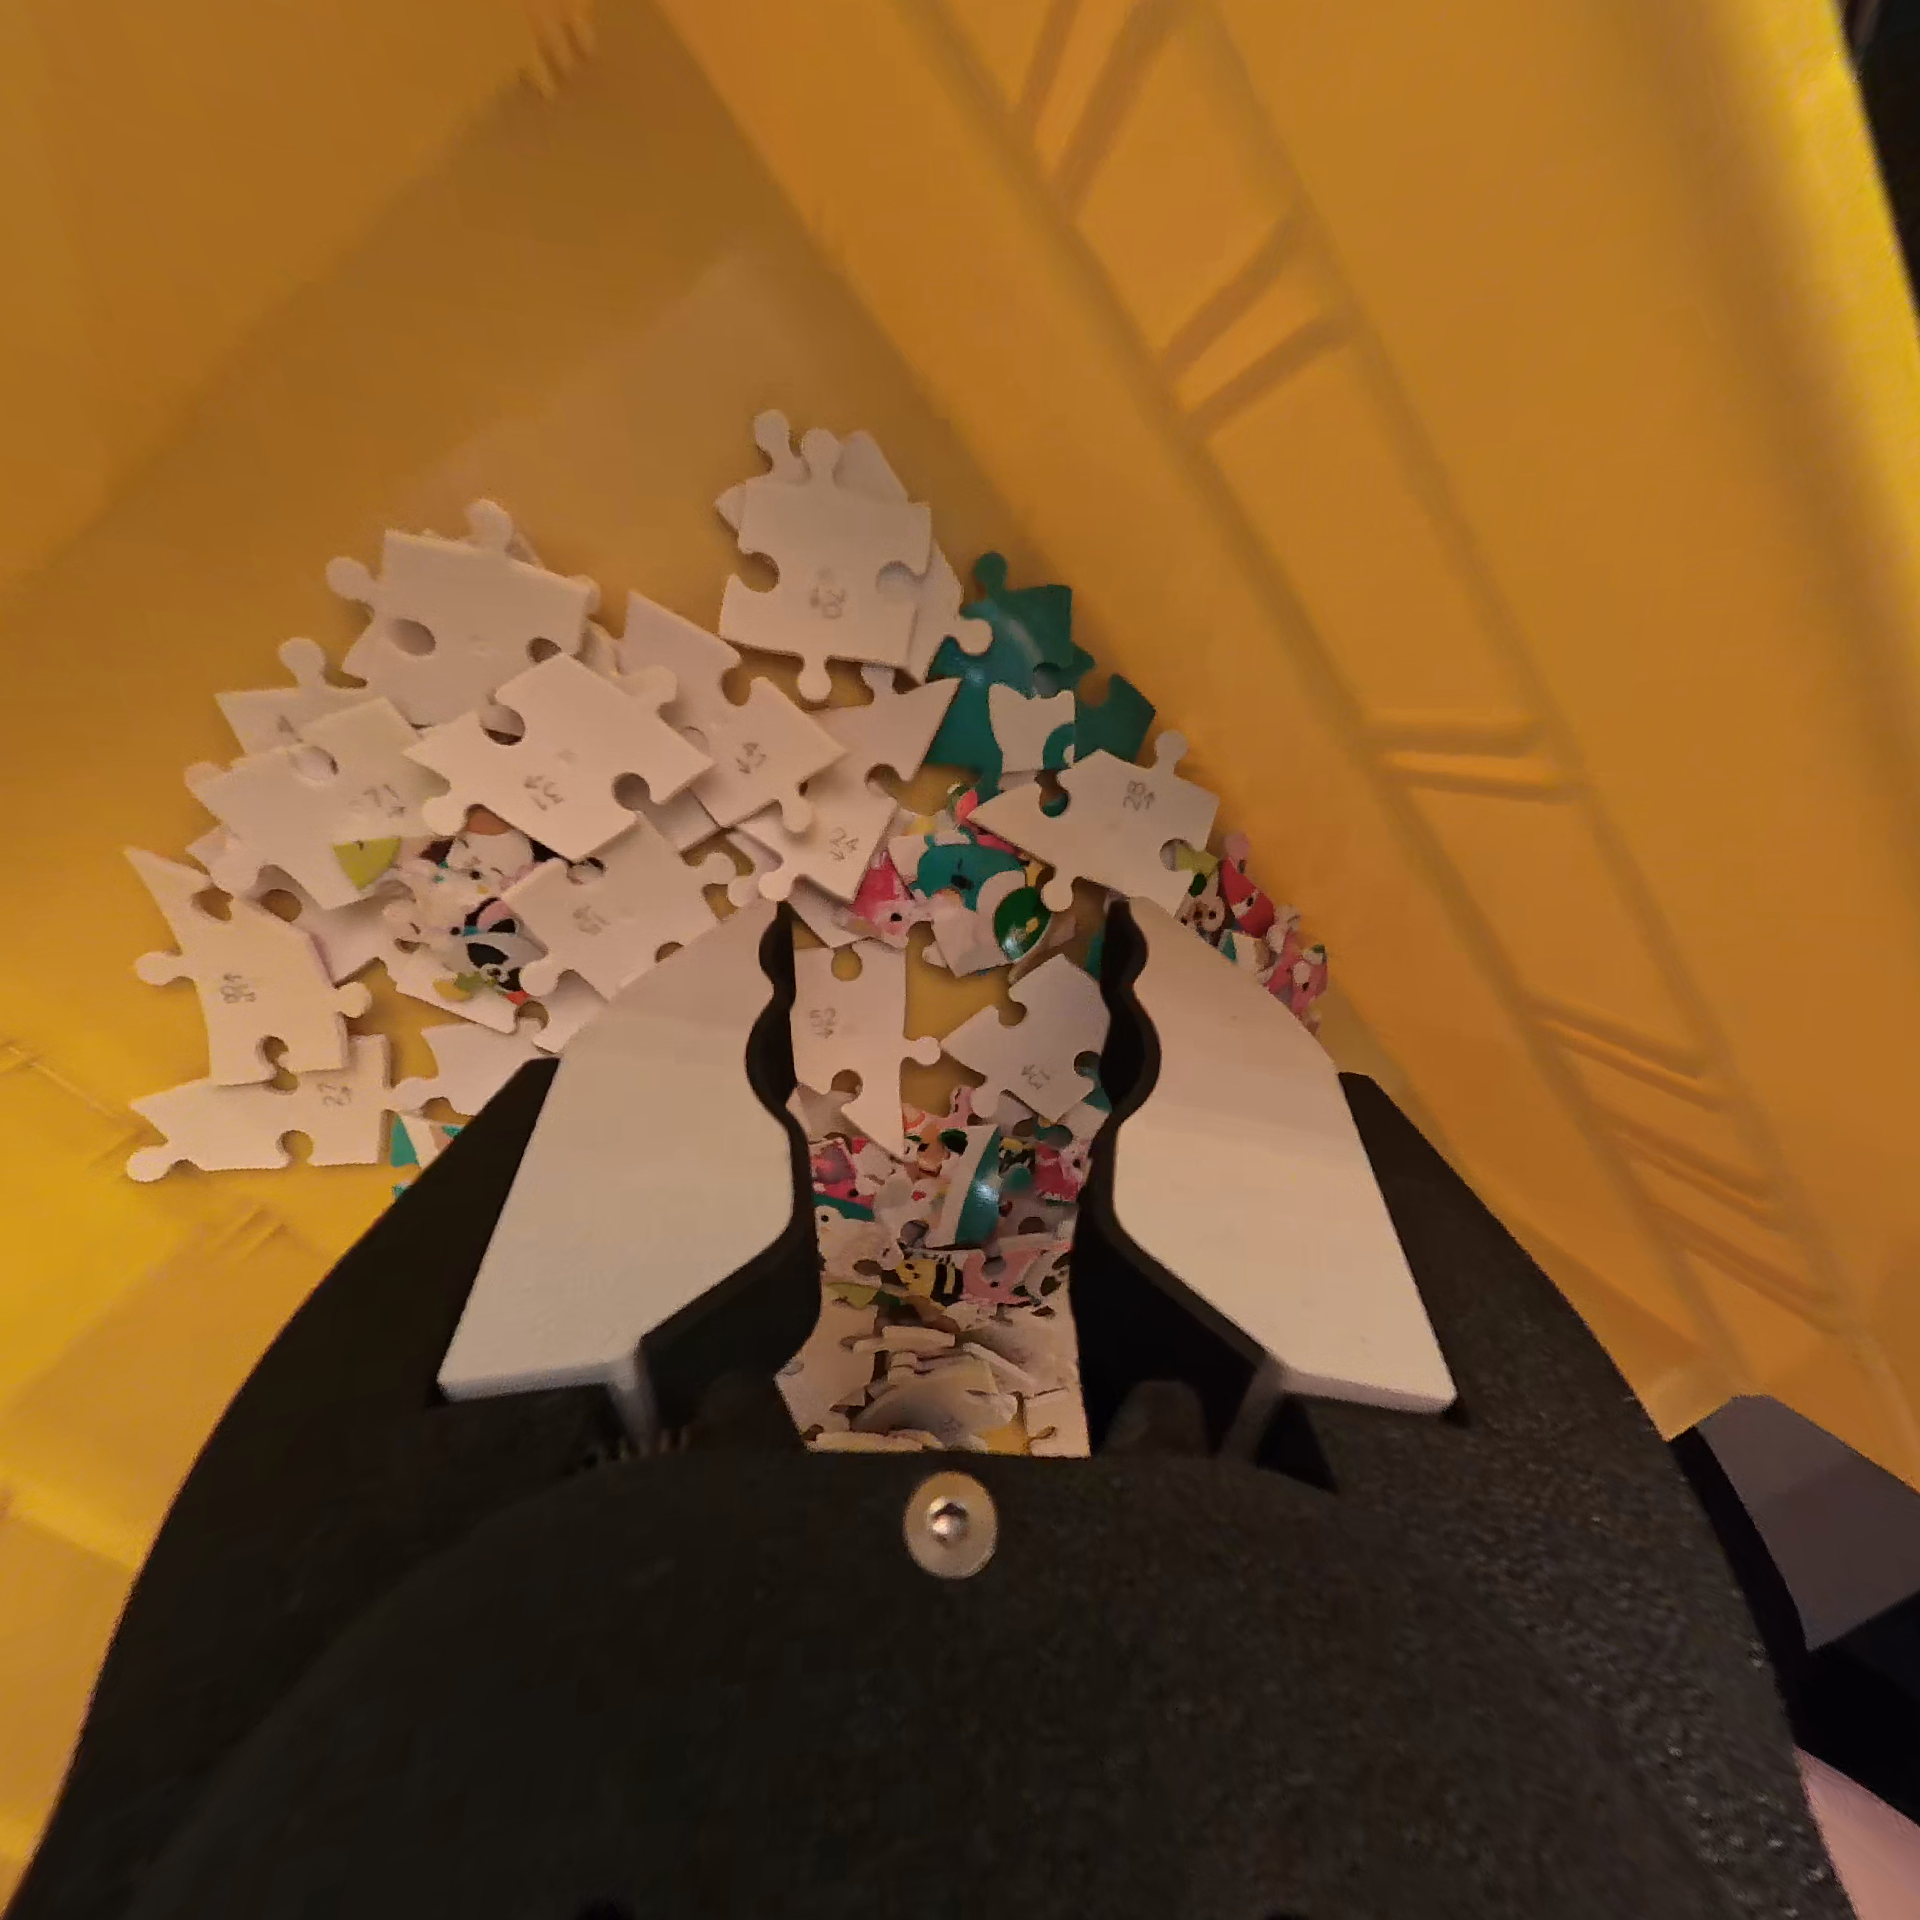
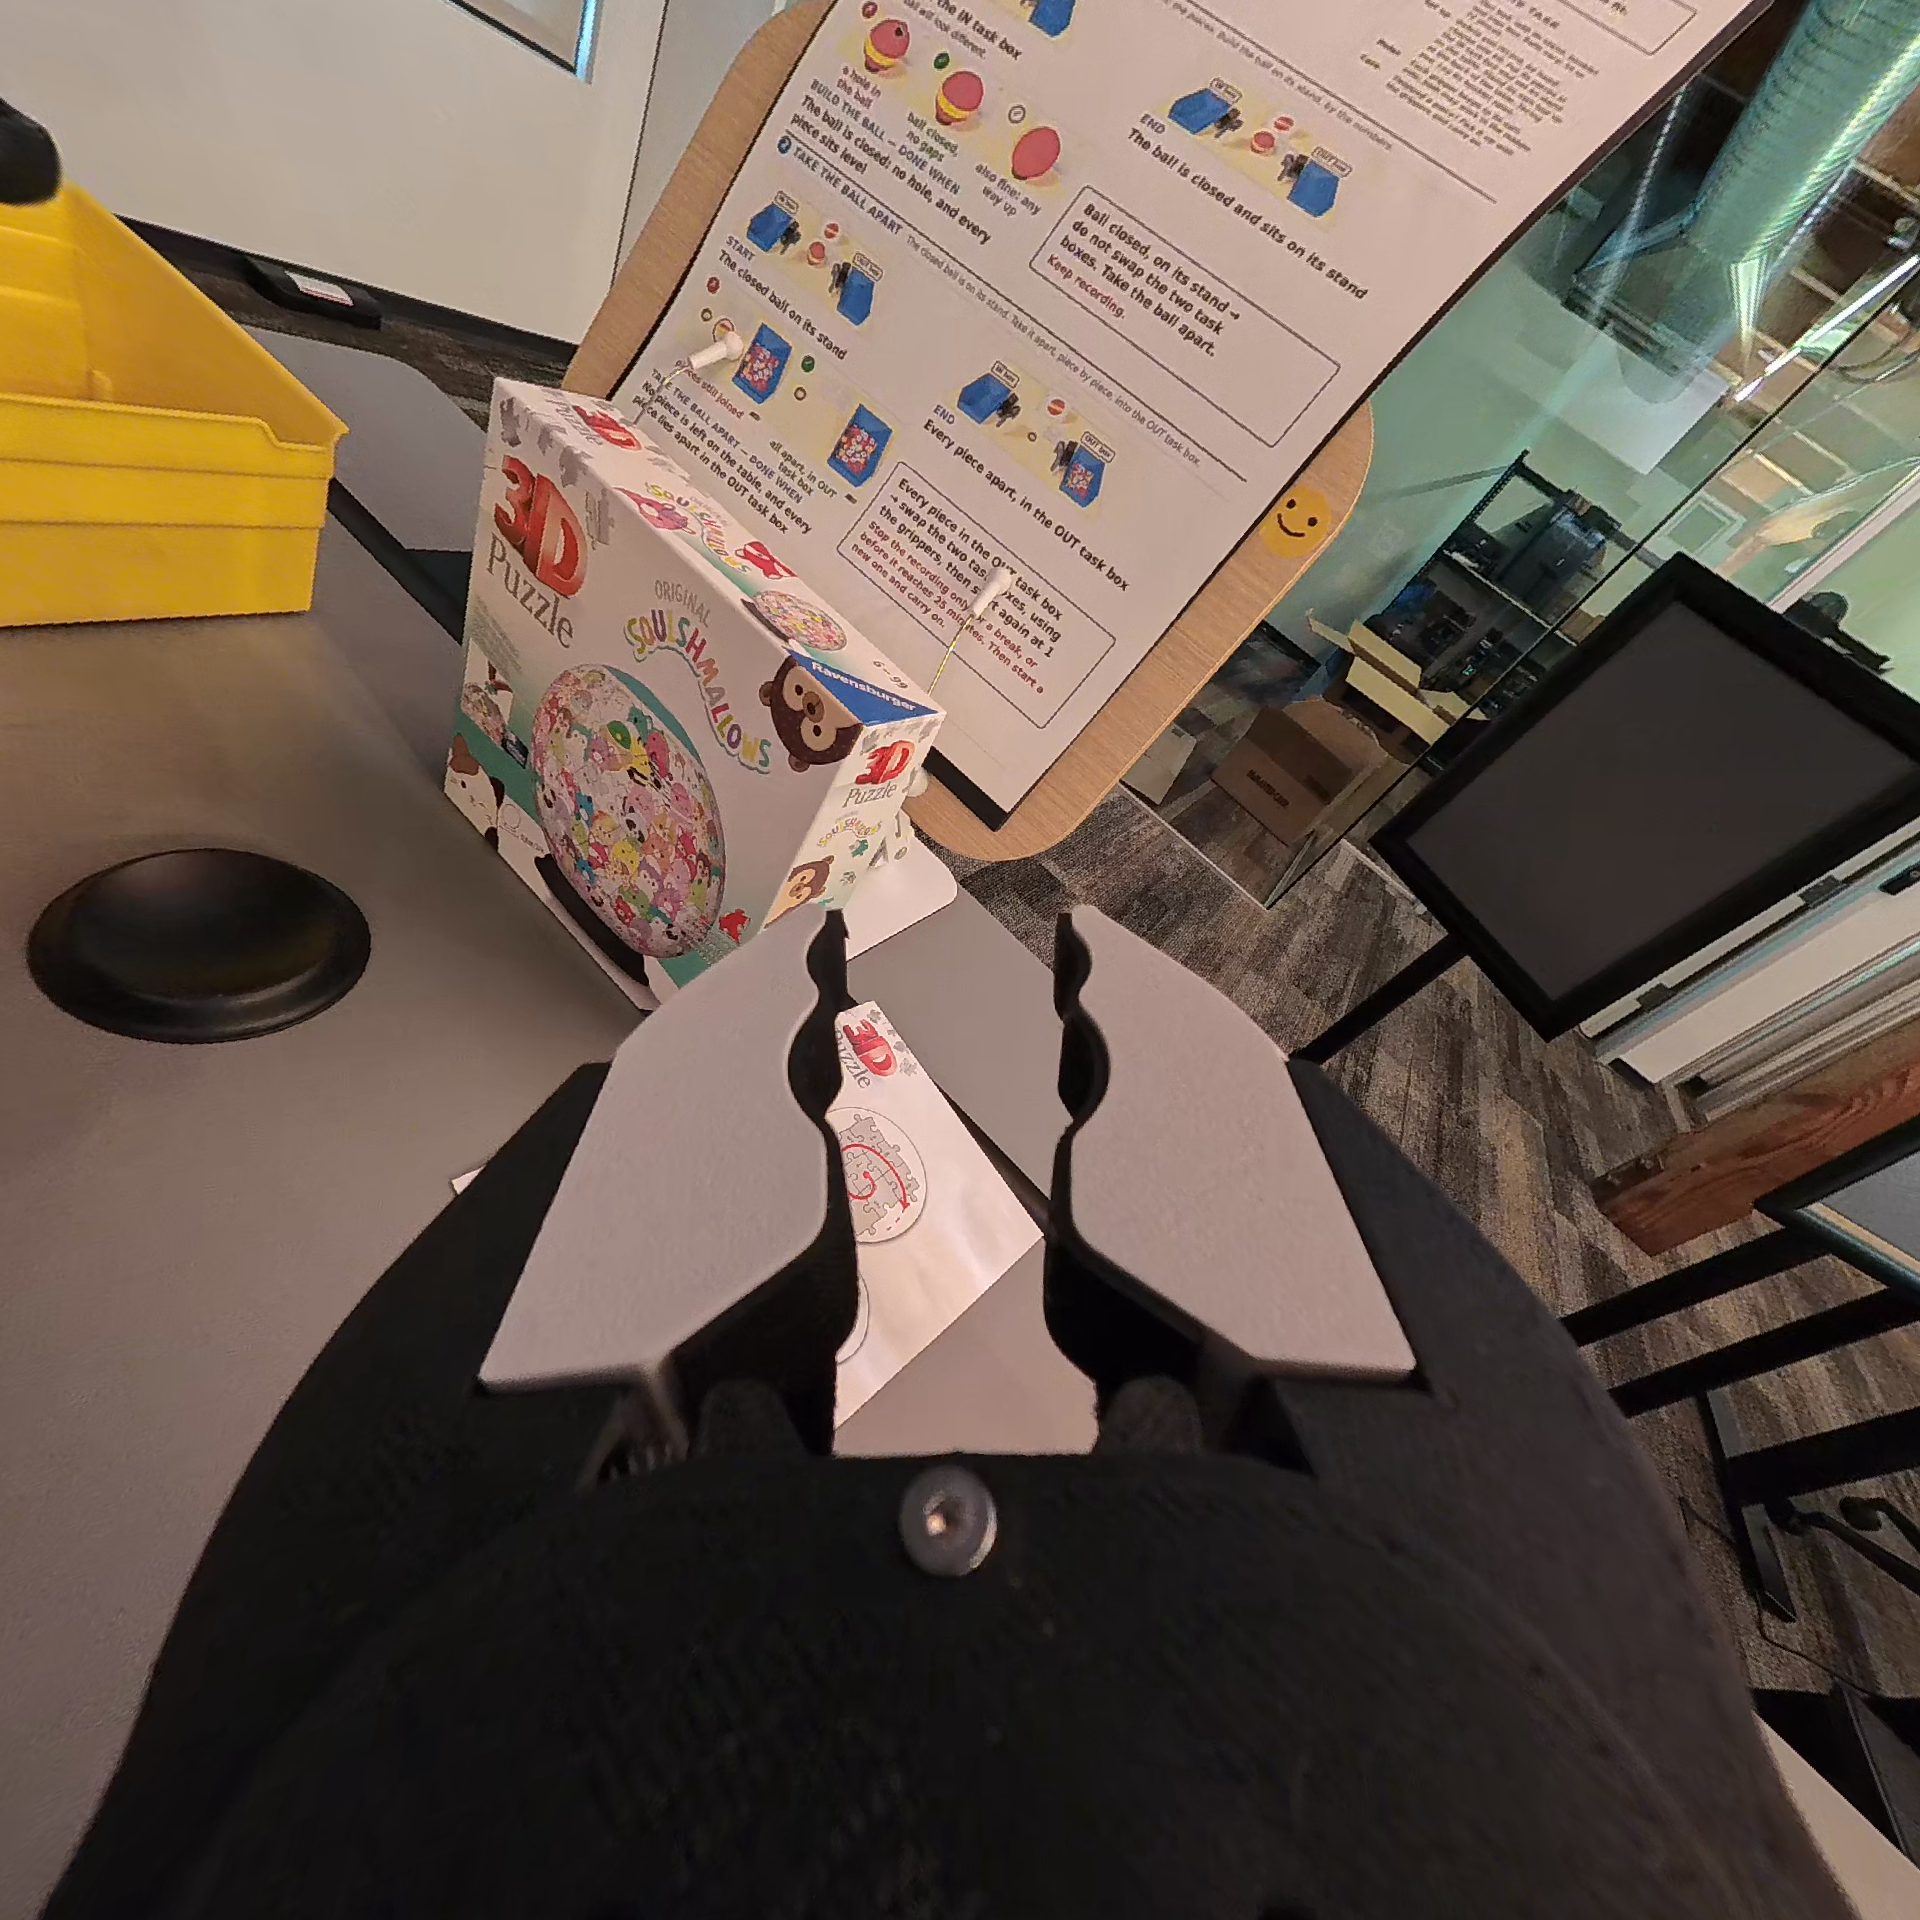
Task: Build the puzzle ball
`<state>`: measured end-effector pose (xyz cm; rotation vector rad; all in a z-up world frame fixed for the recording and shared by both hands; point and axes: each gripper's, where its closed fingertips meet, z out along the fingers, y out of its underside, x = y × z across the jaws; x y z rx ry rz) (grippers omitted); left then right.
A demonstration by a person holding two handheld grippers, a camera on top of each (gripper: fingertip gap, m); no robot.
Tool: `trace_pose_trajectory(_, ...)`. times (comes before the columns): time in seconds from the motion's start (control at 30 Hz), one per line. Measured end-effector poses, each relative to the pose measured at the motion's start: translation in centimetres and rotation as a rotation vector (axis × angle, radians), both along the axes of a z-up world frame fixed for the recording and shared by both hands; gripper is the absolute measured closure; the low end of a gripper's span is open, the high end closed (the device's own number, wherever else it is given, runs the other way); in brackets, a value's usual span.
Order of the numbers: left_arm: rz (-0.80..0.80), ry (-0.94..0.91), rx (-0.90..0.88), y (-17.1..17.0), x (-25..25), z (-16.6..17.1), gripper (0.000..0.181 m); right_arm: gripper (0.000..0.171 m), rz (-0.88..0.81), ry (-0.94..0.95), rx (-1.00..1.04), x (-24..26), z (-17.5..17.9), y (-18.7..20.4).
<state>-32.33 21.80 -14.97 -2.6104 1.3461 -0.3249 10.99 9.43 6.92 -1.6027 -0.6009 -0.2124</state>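
The step in hand looks like the very first: fetching a piece, since no part of the ball is assembled in either view. The left gripper (image 1: 945, 977) reaches into a yellow plastic bin (image 1: 1351, 520), its jaws apart and empty above a heap of loose curved puzzle pieces (image 1: 582, 769). Most pieces lie white back up with small printed numbers; a few show teal, pink and cartoon-printed faces. They overlap and are piled toward the bin's corner, so the next move probably calls for lowering onto one piece with a free edge, such as the white piece between the jaws (image 1: 862, 1029), and closing on it alone.

The right gripper (image 2: 940, 966) hovers over the grey desk (image 2: 208, 1195), jaws apart and empty, near the printed cardboard puzzle box (image 2: 665, 707), a white instruction leaflet (image 2: 925, 1195) and a round black stand (image 2: 197, 940).
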Motion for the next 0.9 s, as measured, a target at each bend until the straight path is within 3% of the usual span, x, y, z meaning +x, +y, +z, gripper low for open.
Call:
trace_pose_trajectory(0.3, -0.01, 0.126, 0.061, 0.3, -0.7, -0.2, 0.142, 0.132, 0.0, -0.002, 0.003, 0.0, 0.1, 0.0)
trace_pose_trajectory(0.57, 0.057, 0.049, 0.103, 1.2, -2.2, 1.8, 0.168, 0.132, 0.0, -0.005, -0.001, -0.1, -0.1, 0.1)
trace_pose_trajectory(0.9, 0.031, -0.038, 0.087, 0.5, -2.1, 3.0, 0.177, 0.132, -0.002, -0.005, -0.001, 0.0, -0.1, 0.1)
